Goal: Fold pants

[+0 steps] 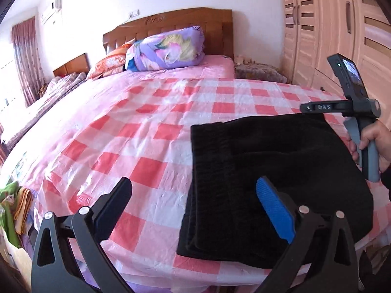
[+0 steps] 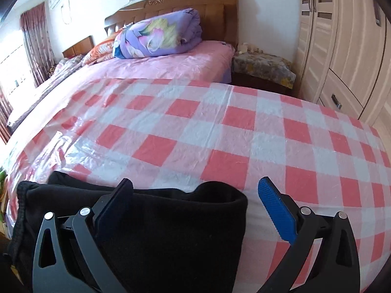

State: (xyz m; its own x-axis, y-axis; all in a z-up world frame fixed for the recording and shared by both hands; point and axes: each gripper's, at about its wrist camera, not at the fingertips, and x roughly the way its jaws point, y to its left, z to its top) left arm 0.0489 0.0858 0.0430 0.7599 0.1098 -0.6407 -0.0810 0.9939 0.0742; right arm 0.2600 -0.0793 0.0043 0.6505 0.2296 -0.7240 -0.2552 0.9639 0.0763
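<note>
Black pants [image 1: 276,183] lie folded into a thick rectangular stack on the red-and-white checked plastic sheet [image 1: 151,131] covering the bed [image 1: 215,66], close to the near edge. Left gripper [image 1: 194,193] hovers over the stack's left side, jaws spread wide, gripping nothing; its blue pad [image 1: 275,211] sits above the black fabric and the black finger [image 1: 114,204] above bare checks. Right gripper [image 2: 195,193] also has jaws spread wide and empty; its black finger [image 2: 114,206] is over the pants [image 2: 151,224], its blue pad [image 2: 277,213] over the sheet [image 2: 220,131] just past the rounded folded edge. Cannot tell whether either gripper touches the cloth. In the left wrist view the right gripper's handle [image 1: 366,151] shows at far right, held by the person's hand [image 1: 374,144] beside the far corner of the stack. Layered edges of the fold visible on the stack's left side. At the head of the bed a rolled purple floral quilt [image 1: 168,48] leans by the wooden headboard [image 1: 171,24], orange pillow [image 1: 110,61] beside it. Pale wardrobe [image 2: 342,48] on the right, covered nightstand [image 2: 261,68] between it and the bed.
</note>
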